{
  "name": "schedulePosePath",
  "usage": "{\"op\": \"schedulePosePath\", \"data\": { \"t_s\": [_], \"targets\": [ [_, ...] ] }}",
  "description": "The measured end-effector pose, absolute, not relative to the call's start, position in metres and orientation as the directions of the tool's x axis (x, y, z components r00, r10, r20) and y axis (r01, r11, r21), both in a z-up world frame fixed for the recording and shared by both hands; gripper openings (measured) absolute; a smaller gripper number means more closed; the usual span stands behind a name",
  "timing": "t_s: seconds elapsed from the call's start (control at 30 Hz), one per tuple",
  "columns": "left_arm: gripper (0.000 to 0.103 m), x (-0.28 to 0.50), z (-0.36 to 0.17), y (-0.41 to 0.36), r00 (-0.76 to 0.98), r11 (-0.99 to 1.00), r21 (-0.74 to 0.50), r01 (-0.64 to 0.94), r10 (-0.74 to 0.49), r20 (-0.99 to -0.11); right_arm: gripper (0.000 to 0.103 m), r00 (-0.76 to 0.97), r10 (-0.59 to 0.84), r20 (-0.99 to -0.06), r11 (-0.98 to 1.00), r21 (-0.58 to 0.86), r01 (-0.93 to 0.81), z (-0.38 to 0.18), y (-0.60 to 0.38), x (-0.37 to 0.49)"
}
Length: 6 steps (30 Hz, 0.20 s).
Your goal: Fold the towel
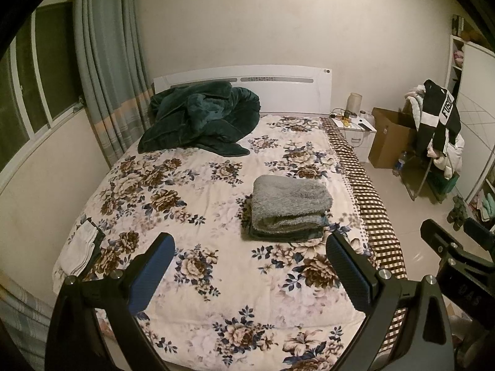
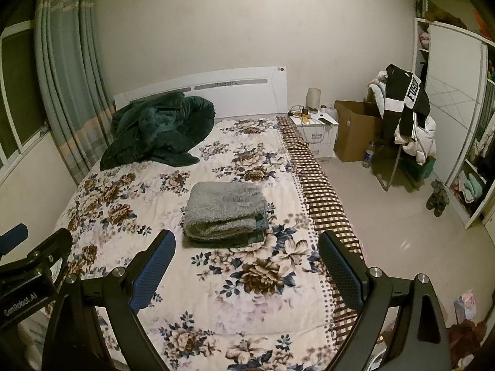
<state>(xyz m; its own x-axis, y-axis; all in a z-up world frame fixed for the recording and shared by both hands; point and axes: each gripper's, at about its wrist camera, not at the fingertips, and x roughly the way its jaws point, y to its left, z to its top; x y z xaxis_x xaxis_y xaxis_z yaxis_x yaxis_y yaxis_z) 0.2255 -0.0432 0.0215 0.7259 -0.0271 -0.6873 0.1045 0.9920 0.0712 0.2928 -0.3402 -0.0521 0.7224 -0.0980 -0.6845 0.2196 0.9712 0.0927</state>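
A fluffy grey towel (image 1: 289, 205) (image 2: 225, 208) lies folded in a neat stack on the flowered bedspread (image 1: 216, 278) (image 2: 216, 293), right of the bed's middle, with a darker folded layer under it. My left gripper (image 1: 249, 249) hovers open above the bed's near part, well short of the towel, nothing between its blue pads. My right gripper (image 2: 246, 245) is likewise open and held back from the towel. Each gripper shows at the edge of the other's view: the right gripper (image 1: 454, 235) and the left gripper (image 2: 18, 241).
A crumpled dark green blanket (image 1: 201, 117) lies by the white headboard (image 1: 278, 89). A small folded white cloth (image 1: 79, 245) sits at the bed's left edge. Right of the bed stand a nightstand (image 1: 355, 130), a cardboard box (image 1: 389, 139), a chair heaped with clothes (image 1: 439, 130) and a wardrobe (image 2: 458, 108).
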Motion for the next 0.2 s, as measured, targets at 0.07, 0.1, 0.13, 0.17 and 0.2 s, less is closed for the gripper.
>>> {"op": "schedulePosePath", "data": {
  "t_s": [0.07, 0.1, 0.13, 0.17, 0.2],
  "targets": [
    [0.100, 0.2253, 0.0219, -0.0427, 0.728, 0.993, 0.072, 0.097, -0.022, -0.685, 0.096, 0.722, -0.097, -0.685, 0.971, 0.093, 0.219, -0.0544, -0.3403, 0.2904],
    [0.100, 0.2255, 0.0215, -0.0418, 0.731, 0.993, 0.071, 0.095, -0.021, -0.682, 0.096, 0.722, -0.097, -0.686, 0.971, 0.093, 0.218, -0.0561, -0.3402, 0.2886],
    [0.100, 0.2244, 0.0211, -0.0395, 0.733, 0.993, 0.070, 0.091, -0.019, -0.679, 0.096, 0.721, -0.096, -0.686, 0.972, 0.092, 0.217, -0.0574, -0.3401, 0.2879],
    [0.100, 0.2227, 0.0203, -0.0366, 0.735, 0.994, 0.070, 0.087, -0.017, -0.678, 0.096, 0.722, -0.095, -0.686, 0.972, 0.093, 0.217, -0.0574, -0.3400, 0.2877],
    [0.100, 0.2214, 0.0197, -0.0350, 0.735, 0.994, 0.069, 0.087, -0.017, -0.678, 0.096, 0.722, -0.094, -0.686, 0.972, 0.094, 0.216, -0.0588, -0.3396, 0.2864]
  ]
}}
